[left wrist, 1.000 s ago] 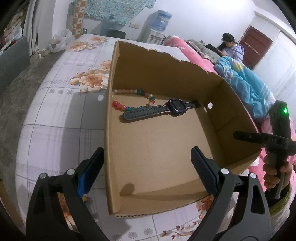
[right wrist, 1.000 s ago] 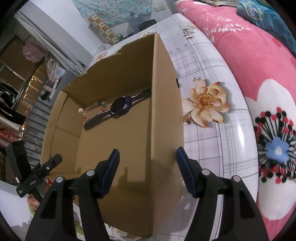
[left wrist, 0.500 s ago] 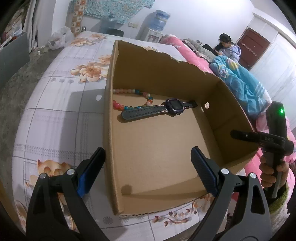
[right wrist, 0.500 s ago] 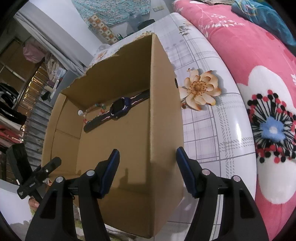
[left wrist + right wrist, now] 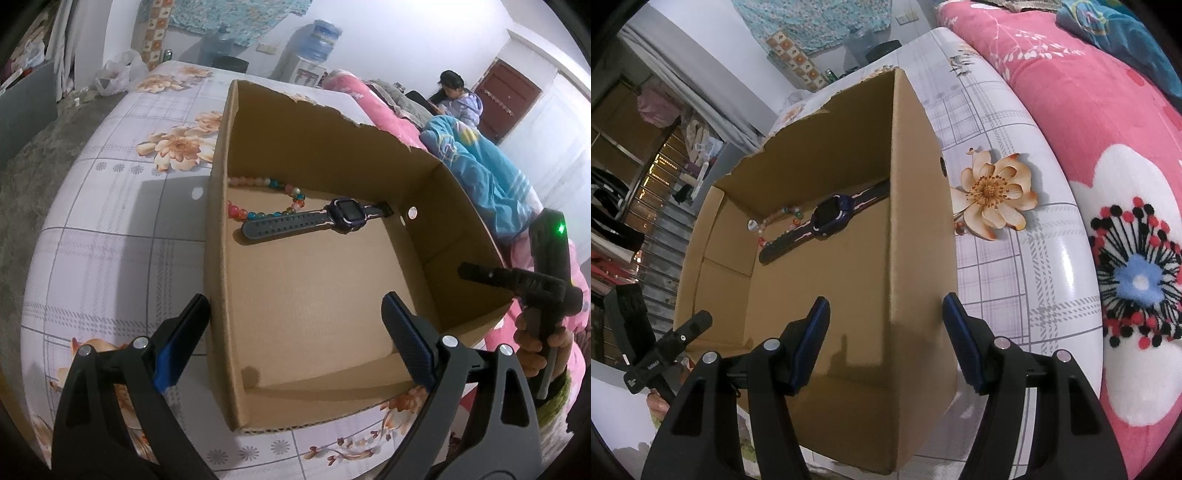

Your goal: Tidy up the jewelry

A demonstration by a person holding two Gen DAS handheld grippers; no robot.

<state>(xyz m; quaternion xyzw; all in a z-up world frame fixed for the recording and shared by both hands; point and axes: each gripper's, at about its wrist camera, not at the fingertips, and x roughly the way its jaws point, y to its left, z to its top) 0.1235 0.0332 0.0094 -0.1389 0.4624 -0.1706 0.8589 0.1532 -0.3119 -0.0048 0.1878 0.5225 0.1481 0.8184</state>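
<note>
An open cardboard box (image 5: pixel 314 147) stands on a floral bed sheet (image 5: pixel 110 229). At the far end of its floor lie a dark strap watch (image 5: pixel 343 216) with a purple case and a string of coloured beads (image 5: pixel 266 182). My left gripper (image 5: pixel 293 301) is open across the box's near left wall, one finger outside and one inside. My right gripper (image 5: pixel 885 301) is open across the right wall of the box (image 5: pixel 923 258), touching nothing. The watch (image 5: pixel 831 218) and beads (image 5: pixel 775 221) also show in the right wrist view.
A pink flowered blanket (image 5: pixel 1108 110) and a blue one (image 5: pixel 491 177) lie to the right of the box. A person (image 5: pixel 458 99) sits at the back right near a door. The bed edge and grey floor (image 5: pixel 29 158) lie on the left.
Both views shift only slightly. The grippers stay open astride the box walls, and the watch and beads have not moved.
</note>
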